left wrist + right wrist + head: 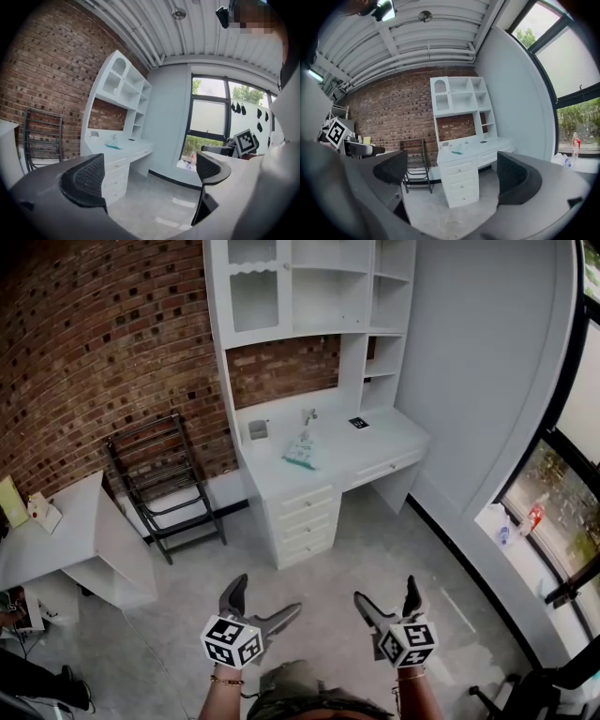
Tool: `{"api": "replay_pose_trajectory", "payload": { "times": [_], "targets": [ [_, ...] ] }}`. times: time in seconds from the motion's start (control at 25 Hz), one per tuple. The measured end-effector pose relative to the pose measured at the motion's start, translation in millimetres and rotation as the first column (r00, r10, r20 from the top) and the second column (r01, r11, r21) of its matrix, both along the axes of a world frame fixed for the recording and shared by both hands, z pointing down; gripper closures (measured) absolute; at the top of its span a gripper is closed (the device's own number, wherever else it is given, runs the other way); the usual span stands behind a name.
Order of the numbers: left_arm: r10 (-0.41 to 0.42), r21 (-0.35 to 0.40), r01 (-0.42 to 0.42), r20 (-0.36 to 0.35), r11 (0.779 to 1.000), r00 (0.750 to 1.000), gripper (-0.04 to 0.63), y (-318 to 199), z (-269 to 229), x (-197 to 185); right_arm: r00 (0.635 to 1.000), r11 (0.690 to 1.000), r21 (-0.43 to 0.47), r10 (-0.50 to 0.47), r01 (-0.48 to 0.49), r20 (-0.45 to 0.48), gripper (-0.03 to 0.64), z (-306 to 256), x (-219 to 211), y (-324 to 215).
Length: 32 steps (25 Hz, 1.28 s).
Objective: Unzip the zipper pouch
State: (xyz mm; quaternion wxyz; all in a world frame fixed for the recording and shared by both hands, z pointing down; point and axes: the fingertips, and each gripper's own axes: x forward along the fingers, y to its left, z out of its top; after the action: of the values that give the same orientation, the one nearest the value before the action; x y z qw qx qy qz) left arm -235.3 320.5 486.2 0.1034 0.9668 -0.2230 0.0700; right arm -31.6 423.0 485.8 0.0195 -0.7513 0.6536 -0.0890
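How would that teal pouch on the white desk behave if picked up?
Probably floppy: the pouch lies in an uneven, slumped shape on the desk, so it would likely sag from a grip. It looks thin and flat, so probably light. It is too far away to judge slipperiness.

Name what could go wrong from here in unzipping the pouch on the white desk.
1. The pouch lies loose on the desk; unless one gripper pins it, pulling the zipper may just drag it.
2. The grey container nearby could get knocked.
3. From here the zipper is too small to see; the open left gripper or right gripper may miss it.
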Motion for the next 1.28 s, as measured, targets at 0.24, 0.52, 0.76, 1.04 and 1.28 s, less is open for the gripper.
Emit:
{"api": "replay_pose_trajectory", "payload": {
  "times": [0.24,0.52,0.76,1.04,1.28],
  "targets": [
    [-0.014,0.016,0.014,0.018,1.000,1.000,0.025,-7.9,0.2,2.5,1.000,1.000,-0.008,-0.009,0.009,0.011,0.046,4.5,5.6,-3.6],
    [-0.087,0.029,0.086,0.007,0.996,0.996,0.028,-33.1,3.2,2.4,1.000,0.999,-0.046,-0.018,0.017,-0.014,0.051,16.2,22.2,-12.7],
    [-0.067,0.022,0.067,0.008,0.997,0.998,0.028,-61.8,9.6,29.1,1.000,0.999,-0.031,0.006,-0.006,-0.008,0.051,15.1,50.3,-44.2],
    [-0.063,0.048,0.062,0.012,0.997,0.998,0.028,-126.0,5.1,65.0,1.000,0.999,-0.038,-0.021,0.021,0.013,0.054,12.2,75.2,-108.1],
    [-0.088,0.063,0.086,0.025,0.994,0.996,0.028,-201.5,3.5,91.2,0.999,0.996,-0.079,-0.045,0.045,-0.009,0.063,19.9,98.6,-178.6]
  ]
}}
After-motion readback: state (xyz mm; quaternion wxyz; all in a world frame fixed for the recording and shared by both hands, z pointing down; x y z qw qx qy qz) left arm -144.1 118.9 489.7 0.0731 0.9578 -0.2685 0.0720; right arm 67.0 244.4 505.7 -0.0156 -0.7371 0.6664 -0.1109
